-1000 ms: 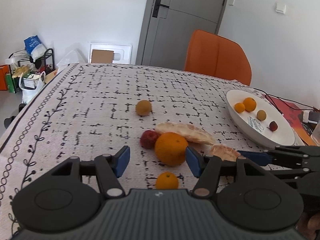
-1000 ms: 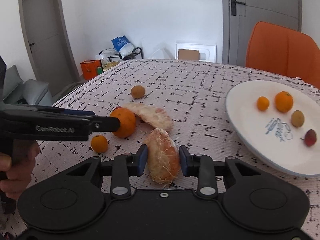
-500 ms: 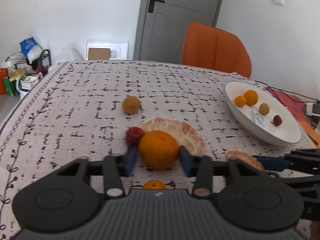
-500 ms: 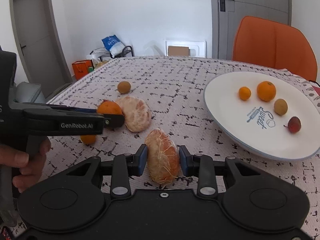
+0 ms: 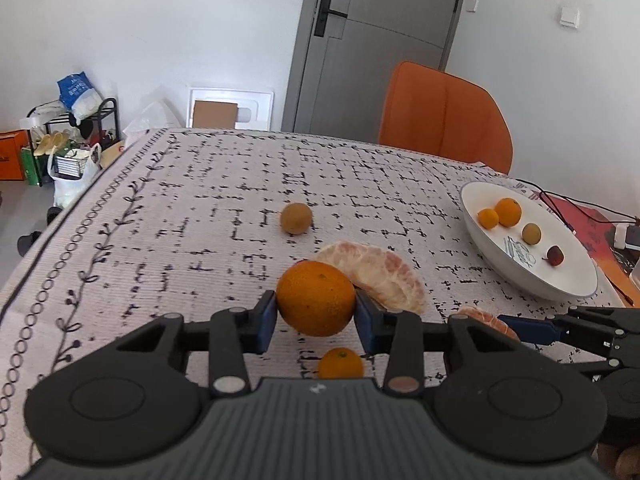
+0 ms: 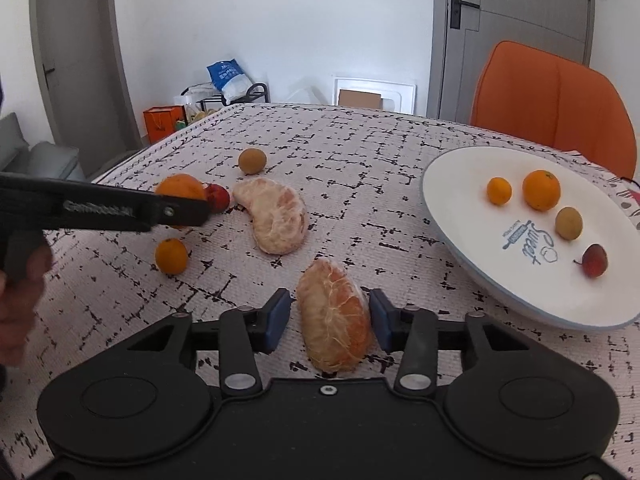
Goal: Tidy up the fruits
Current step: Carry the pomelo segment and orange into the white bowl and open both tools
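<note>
**A:** Where is the orange (image 5: 315, 298)?

**B:** Well left of the plate (image 5: 520, 284), between the jaws of the left gripper (image 5: 316, 317). Those jaws have just been closing, and both pads now press its sides. It looks clamped. Whether it is clear of the table (image 5: 200, 208) cannot be told.

**A:** And the right gripper (image 6: 330, 320)?

**B:** It straddles a peeled segment (image 6: 334, 316) lying just left of the plate's near rim. A sliver of cloth shows at one pad, so the jaws seem slack rather than biting.

**A:** How far along is the sorting?

**B:** Probably under halfway. Four fruits sit on the plate: two orange ones, a brown one and a red one. Six pieces remain off it, all to its left. They are the clamped orange, the segment, a larger peeled piece (image 6: 276, 216), a small orange (image 6: 171, 255), a brown fruit (image 6: 252, 161) and a red fruit (image 6: 218, 197).

**A:** Do the views differ?

**B:** Yes. The left wrist view shows both pads on the orange, but hides the red fruit behind it. The right wrist view shows that red fruit touching or just beside the orange, on the side nearer the plate. It also shows the person's hand (image 6: 20, 288) on the left gripper's handle, though the gripper's side covers most of the orange. The left wrist view shows only a corner of the segment.
</note>
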`<move>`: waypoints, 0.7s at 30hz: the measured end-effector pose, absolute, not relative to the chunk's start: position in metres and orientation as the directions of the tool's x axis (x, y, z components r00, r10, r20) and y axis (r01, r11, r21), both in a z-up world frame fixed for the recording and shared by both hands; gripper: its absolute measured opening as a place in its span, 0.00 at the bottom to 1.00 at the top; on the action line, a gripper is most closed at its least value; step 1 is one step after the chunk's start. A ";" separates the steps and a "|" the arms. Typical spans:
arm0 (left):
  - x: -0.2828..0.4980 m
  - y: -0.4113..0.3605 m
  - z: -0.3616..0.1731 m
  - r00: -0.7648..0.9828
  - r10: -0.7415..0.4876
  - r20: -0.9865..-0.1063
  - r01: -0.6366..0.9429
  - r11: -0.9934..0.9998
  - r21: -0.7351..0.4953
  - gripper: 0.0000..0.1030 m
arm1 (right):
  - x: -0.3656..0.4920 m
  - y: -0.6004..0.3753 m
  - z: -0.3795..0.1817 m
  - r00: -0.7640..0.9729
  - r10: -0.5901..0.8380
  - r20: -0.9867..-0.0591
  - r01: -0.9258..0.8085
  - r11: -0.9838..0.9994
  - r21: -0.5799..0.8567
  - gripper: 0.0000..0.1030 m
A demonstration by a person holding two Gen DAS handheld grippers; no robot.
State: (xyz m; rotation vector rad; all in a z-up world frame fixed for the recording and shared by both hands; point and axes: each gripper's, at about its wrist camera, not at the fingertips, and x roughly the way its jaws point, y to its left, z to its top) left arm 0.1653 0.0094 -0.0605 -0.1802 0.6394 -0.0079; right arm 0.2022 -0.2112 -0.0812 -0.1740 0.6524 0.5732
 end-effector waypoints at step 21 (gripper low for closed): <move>0.148 -0.009 -0.033 0.842 -0.076 -0.534 -0.009 0.988 -0.154 0.39 | 0.186 -0.237 -0.049 0.696 0.481 -0.533 -0.538 0.841 0.058 0.31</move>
